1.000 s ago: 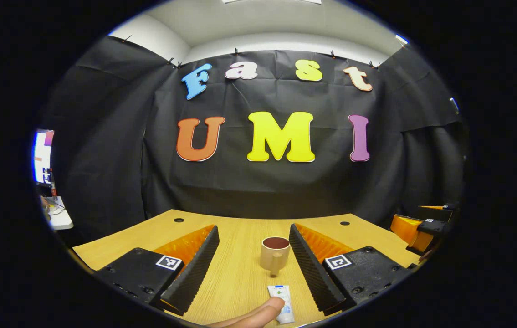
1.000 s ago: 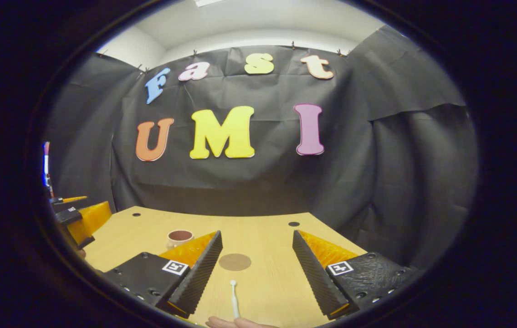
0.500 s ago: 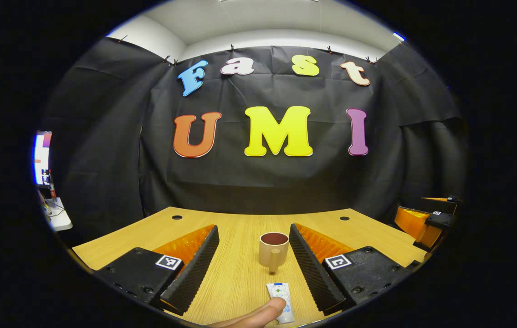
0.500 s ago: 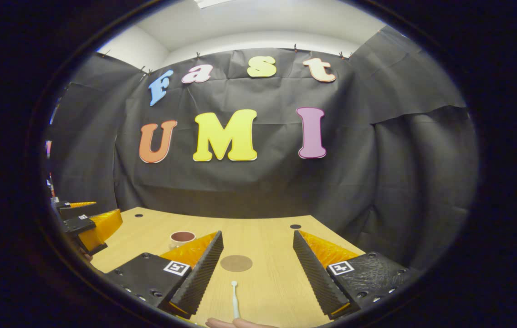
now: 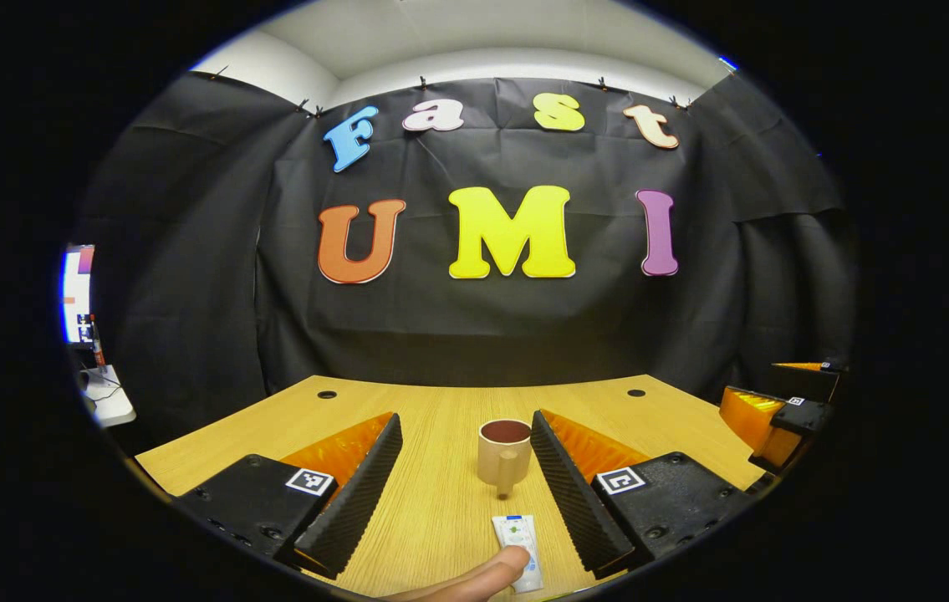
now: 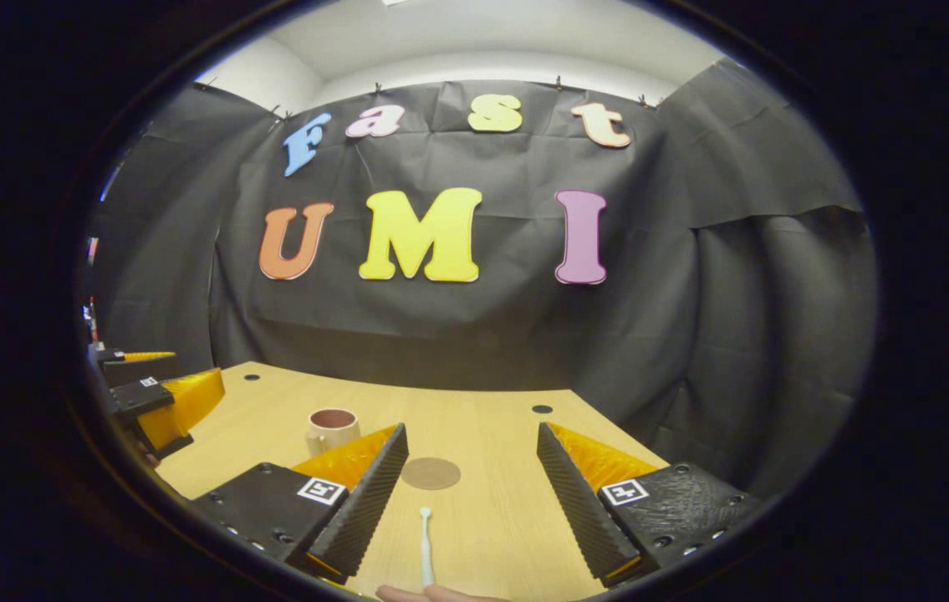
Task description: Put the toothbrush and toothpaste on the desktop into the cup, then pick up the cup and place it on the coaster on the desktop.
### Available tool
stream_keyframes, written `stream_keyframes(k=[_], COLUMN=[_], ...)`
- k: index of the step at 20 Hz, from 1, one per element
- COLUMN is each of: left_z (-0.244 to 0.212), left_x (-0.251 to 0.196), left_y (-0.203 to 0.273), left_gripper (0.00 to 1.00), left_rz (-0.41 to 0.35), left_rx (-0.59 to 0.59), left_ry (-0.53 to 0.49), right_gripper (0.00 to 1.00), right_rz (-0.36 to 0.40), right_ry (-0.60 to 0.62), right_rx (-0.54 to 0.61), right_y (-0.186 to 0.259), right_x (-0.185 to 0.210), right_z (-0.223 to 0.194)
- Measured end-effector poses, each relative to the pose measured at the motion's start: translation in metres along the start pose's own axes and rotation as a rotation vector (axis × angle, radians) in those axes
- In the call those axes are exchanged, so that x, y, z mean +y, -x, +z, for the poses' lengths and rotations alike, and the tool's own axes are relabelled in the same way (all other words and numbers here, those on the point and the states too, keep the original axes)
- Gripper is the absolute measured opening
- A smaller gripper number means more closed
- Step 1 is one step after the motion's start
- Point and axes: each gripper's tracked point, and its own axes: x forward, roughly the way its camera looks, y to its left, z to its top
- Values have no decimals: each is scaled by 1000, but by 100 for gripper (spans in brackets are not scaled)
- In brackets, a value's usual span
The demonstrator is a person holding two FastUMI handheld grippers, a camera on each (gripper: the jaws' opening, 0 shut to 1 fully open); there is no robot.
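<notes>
My left claw [image 5: 466, 485] gapes wide, the toothpaste [image 5: 517, 539] flat on the table [image 5: 441, 401] between its fingers, the cup [image 5: 503, 452] just beyond. My right claw [image 6: 471, 493] also gapes; the toothbrush [image 6: 425, 543] lies between, coaster [image 6: 431, 473] ahead (cup's inside unreadable). I judge gathering; next, close on each.

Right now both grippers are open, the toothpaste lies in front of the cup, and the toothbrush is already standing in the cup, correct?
Not quite. The toothbrush lies flat on the desktop, short of the coaster, as the right gripper view shows. The cup is empty; the rest holds.
</notes>
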Motion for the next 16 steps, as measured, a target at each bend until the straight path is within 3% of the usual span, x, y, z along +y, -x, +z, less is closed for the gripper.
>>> stream_keyframes(k=[7, 14, 16], left_z=[-28, -97, -117], left_x=[11, -15, -20], left_y=[-14, -20, -17], left_gripper=[98, 99, 99], left_rz=[55, -13, 0], left_rx=[78, 342, 421], left_ry=[25, 67, 61], right_gripper=[96, 95, 95], right_rz=[19, 28, 24], right_ry=[12, 59, 61], right_rx=[34, 51, 59], right_y=[-1, -2, -5], right_x=[5, 12, 10], right_z=[-14, -23, -25])
